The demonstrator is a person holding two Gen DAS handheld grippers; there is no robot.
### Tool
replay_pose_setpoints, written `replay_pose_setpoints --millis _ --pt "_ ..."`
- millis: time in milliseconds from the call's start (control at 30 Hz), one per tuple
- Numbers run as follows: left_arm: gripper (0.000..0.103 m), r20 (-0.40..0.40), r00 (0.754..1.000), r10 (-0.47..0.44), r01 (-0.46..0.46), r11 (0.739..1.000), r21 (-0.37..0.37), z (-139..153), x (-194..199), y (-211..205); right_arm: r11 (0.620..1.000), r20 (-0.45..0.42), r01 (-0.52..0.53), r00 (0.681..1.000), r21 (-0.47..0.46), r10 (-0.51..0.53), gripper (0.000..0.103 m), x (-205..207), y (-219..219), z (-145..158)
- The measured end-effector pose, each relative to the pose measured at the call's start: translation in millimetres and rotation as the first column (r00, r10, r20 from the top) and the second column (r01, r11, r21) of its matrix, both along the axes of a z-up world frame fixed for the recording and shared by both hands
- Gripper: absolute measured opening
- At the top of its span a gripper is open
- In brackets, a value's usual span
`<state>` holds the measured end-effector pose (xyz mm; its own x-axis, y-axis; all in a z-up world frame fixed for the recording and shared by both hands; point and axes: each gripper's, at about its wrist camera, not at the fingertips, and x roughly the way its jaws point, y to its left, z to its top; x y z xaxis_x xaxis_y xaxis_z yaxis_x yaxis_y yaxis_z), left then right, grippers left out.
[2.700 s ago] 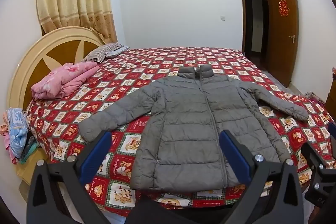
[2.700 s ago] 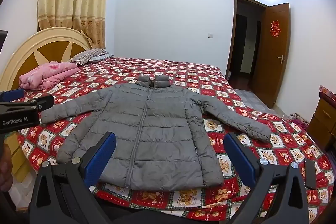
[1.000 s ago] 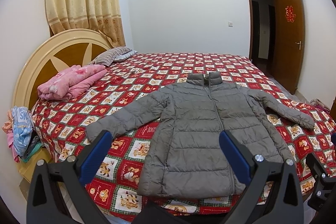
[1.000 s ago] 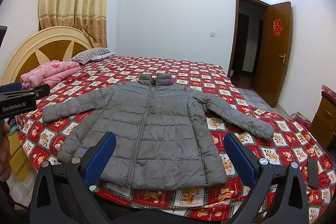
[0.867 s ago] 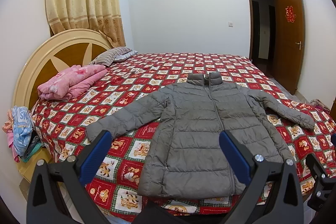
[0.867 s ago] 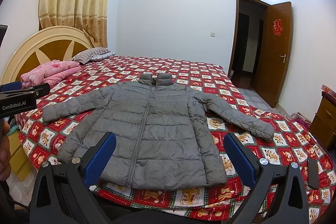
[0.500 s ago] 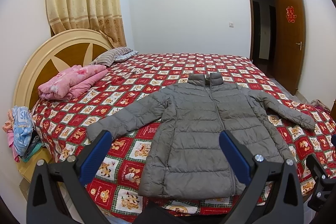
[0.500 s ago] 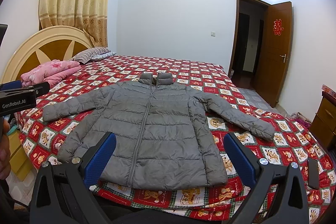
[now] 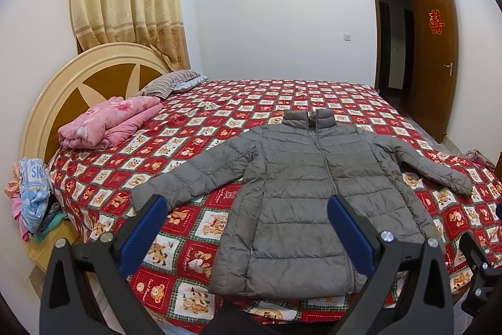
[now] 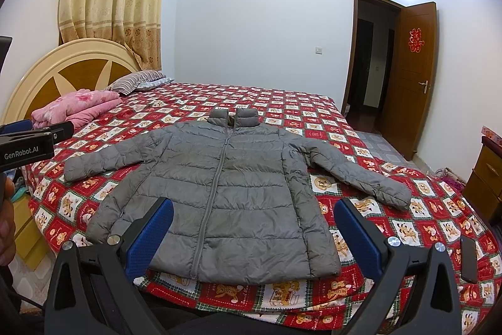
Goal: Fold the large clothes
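Note:
A grey puffer jacket (image 9: 301,193) lies flat, zipped and face up on the red patterned bed (image 9: 282,96), collar away from me, both sleeves spread out. It also shows in the right wrist view (image 10: 219,197). My left gripper (image 9: 246,218) is open and empty, held above the bed's near edge in front of the jacket's hem. My right gripper (image 10: 252,220) is open and empty, also in front of the hem. The left gripper's body (image 10: 28,143) shows at the left edge of the right wrist view.
A folded pink quilt (image 9: 106,124) and a striped pillow (image 9: 169,83) lie by the headboard (image 9: 78,80). Clothes (image 9: 33,197) hang at the bed's left corner. A dark phone (image 10: 469,258) lies on the bed at right. A dresser (image 10: 484,178) and open door (image 10: 414,77) stand at right.
Both grippers have drawn back and risen slightly from the bed; over the last second almost nothing moved. The jacket lies as before.

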<state>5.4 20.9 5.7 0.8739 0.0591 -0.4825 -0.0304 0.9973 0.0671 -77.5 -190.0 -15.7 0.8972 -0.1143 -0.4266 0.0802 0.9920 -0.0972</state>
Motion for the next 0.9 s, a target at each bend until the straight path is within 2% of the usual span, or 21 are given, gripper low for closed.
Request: replay_pose_setpoints --millis 467,567,633,767,900 --pt "0.103 0.004 1.000 0.004 -0.004 1.000 0.000 -0.6 -0.3 6.8 1.000 0.000 -0.009 1.000 0.002 0.009 0.102 -0.1 1.7 -1.5" --pt "0.103 0.036 0.999 0.016 -0.016 1.000 0.022 -3.8 3.7 11.0 1.000 -0.004 -0.016 1.000 0.014 0.016 0.102 8.2 -5.6 -5.7" --pt "0.103 0.058 0.998 0.037 -0.040 0.998 0.057 -10.7 14.2 12.3 0.999 -0.020 0.005 1.000 0.033 -0.004 0.102 23.1 -20.3 -12.1" --pt "0.103 0.031 0.999 0.029 -0.032 0.995 0.098 -31.5 52.7 11.1 0.990 -0.055 0.100 0.994 0.098 -0.095 0.102 53.9 -69.2 -27.4" --pt "0.103 -0.005 1.000 0.006 -0.005 0.989 0.149 -53.1 96.2 -3.4 0.940 -0.135 0.269 0.960 0.209 -0.244 0.102 85.4 -147.5 -49.5"
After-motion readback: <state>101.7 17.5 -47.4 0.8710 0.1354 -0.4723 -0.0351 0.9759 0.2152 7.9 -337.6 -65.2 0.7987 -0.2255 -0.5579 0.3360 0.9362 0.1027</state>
